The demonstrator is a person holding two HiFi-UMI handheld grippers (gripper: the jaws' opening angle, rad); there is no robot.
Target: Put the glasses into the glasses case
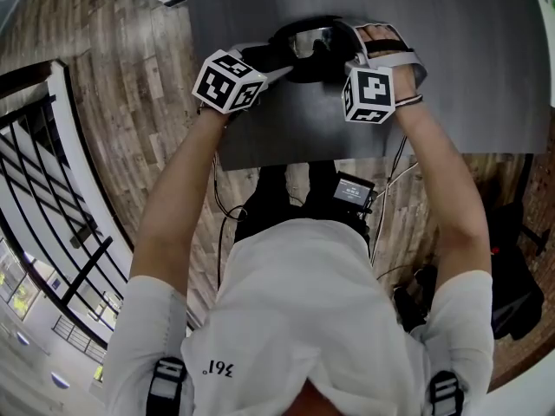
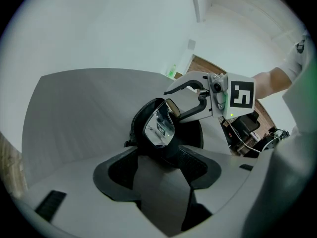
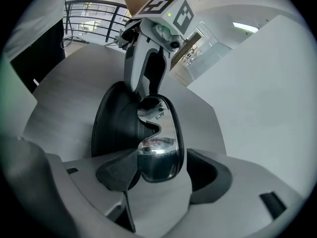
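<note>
Black-framed glasses (image 1: pixel 312 42) (image 2: pixel 158 127) (image 3: pixel 158 148): wraparound shape, mirrored silvery lens that reflects the room, with a notch at the nose bridge. They stand on edge against the black glasses case (image 1: pixel 305 69) (image 2: pixel 140 128) (image 3: pixel 116 123), which lies open on the dark grey desk (image 1: pixel 434 102) (image 2: pixel 74 113) (image 3: pixel 64 108) near its far edge. In the right gripper view the far end of the lens lies within the case rim, while the near end reaches out of it.

Count: one pair of glasses, one case, one desk, two tools, each with one marker cube.

Right tool (image 1: pixel 351 52) (image 2: pixel 171 103) (image 3: pixel 161 175): closed on the near end of the glasses, with the lens filling the gap between its pads.

Left tool (image 1: pixel 279 59) (image 2: pixel 158 165) (image 3: pixel 146 95): jaws spread wide and gripping nothing. It is at the opposite end of the case, and the glasses lie just beyond its pads.
</note>
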